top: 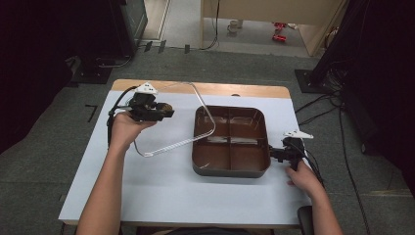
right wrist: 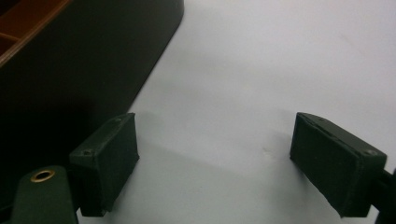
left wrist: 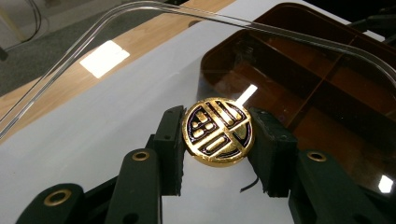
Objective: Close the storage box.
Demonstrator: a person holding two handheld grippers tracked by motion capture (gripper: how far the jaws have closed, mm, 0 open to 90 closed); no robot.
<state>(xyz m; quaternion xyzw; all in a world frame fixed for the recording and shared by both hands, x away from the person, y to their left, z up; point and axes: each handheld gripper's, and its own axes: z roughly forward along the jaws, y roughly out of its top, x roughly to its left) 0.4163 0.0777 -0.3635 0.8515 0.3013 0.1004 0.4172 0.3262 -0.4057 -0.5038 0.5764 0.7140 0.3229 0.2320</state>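
Lid (top: 188, 132) of clear plastic hangs tilted in the air, with one corner over the left part of the brown box (top: 231, 142) and the rest over the white bench (top: 161, 186). The left claw (top: 166, 111) holds it by the round gold knob (left wrist: 218, 131): in the left gripper view the two black pads (left wrist: 170, 140) press on both sides of this knob, and the transparent sheet of the lid spreads around it. The box stands on the bench and is divided into four compartments; a pale strip lies along its middle wall. The right claw (top: 272, 154) is low on the bench, just beside the right wall of the box. In the right gripper view its jaws stand wide apart with nothing between them, over the white bench surface, and the dark wall of the box (right wrist: 84, 70) is at the left.
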